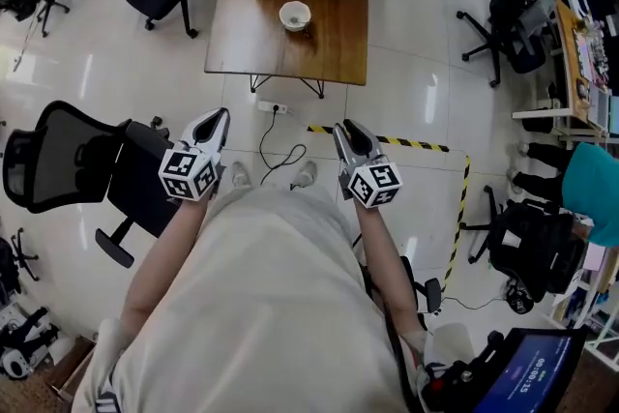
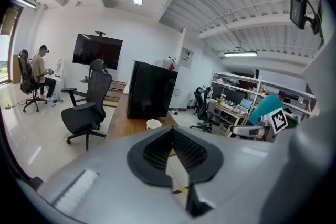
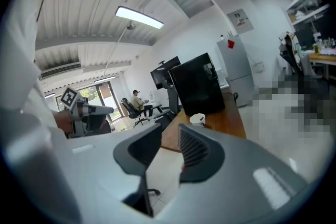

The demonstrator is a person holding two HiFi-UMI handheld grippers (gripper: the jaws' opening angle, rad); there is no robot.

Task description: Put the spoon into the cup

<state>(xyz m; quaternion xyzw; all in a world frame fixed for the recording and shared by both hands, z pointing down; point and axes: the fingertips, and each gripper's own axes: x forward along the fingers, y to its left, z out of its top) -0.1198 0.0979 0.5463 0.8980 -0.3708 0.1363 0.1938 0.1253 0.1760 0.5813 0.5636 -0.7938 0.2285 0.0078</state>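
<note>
Held empty over the floor, since the bench lies far ahead: left claw tips together, right claw narrowly apart. White cup far ahead of both; spoon too small to make out.

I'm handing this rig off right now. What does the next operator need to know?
Left gripper: shut, empty.
Right gripper: jaws a little apart, empty.
White cup: on the wooden table, across the floor, well ahead of both grippers.
Spoon: not clear; a small dark thing lies beside the cup, too small to tell.
Done: nothing yet.
Left: approach the table, find and grasp the spoon, put it in the cup.
</note>
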